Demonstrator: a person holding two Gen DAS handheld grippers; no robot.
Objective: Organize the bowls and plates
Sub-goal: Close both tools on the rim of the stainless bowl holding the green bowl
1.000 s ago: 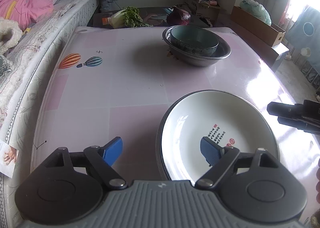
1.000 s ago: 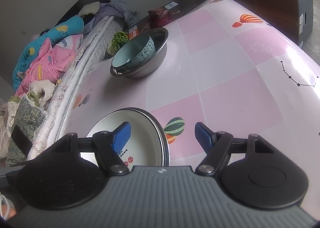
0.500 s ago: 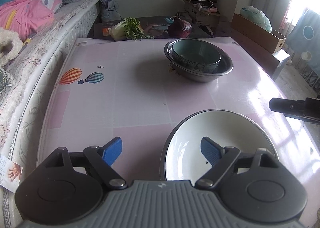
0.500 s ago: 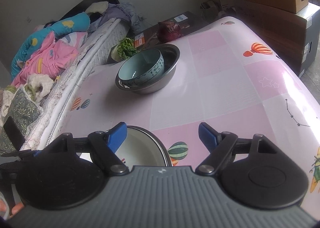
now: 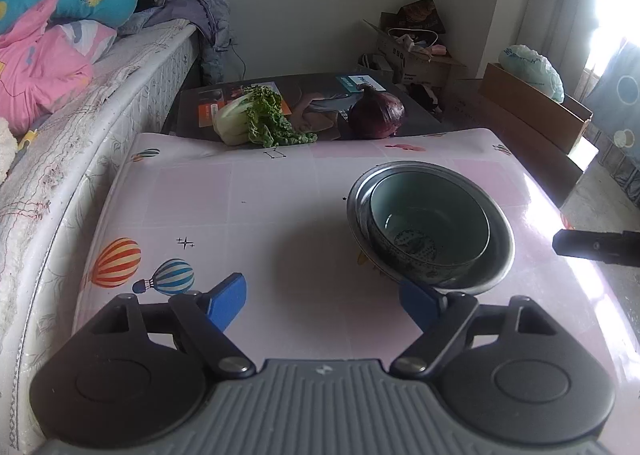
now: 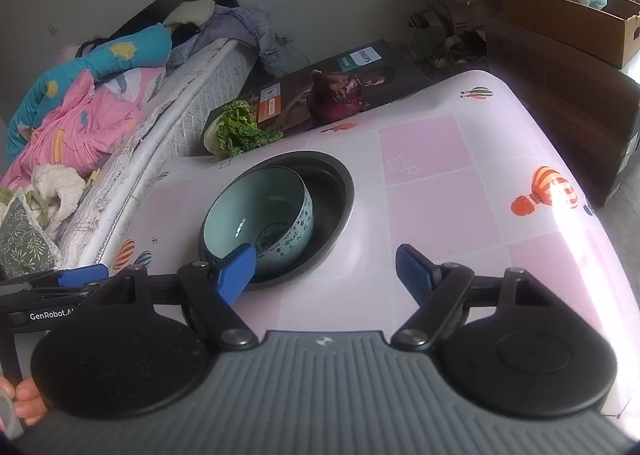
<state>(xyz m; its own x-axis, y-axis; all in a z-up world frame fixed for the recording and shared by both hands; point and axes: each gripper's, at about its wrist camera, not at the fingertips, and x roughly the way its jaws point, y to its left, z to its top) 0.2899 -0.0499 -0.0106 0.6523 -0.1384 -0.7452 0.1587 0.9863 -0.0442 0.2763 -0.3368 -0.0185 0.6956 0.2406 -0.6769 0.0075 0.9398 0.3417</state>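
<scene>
A light blue patterned ceramic bowl [image 5: 428, 227] sits inside a steel basin [image 5: 500, 243] on the pink table; both show in the right wrist view too, the bowl [image 6: 260, 215] and the basin [image 6: 332, 191]. My left gripper [image 5: 324, 303] is open and empty, just short of the basin's near left rim. My right gripper [image 6: 326, 271] is open and empty, near the basin's front right. The white plate is out of both views.
A bed [image 5: 60, 103] with bedding runs along the table's left side. A cabbage [image 5: 252, 119] and a purple onion [image 5: 378, 111] lie on a dark box past the table's far edge. Cardboard boxes [image 6: 568, 19] stand at the right.
Both grippers have moved forward across the table toward the basin. The white plate has dropped out of view below them. Both stay open.
</scene>
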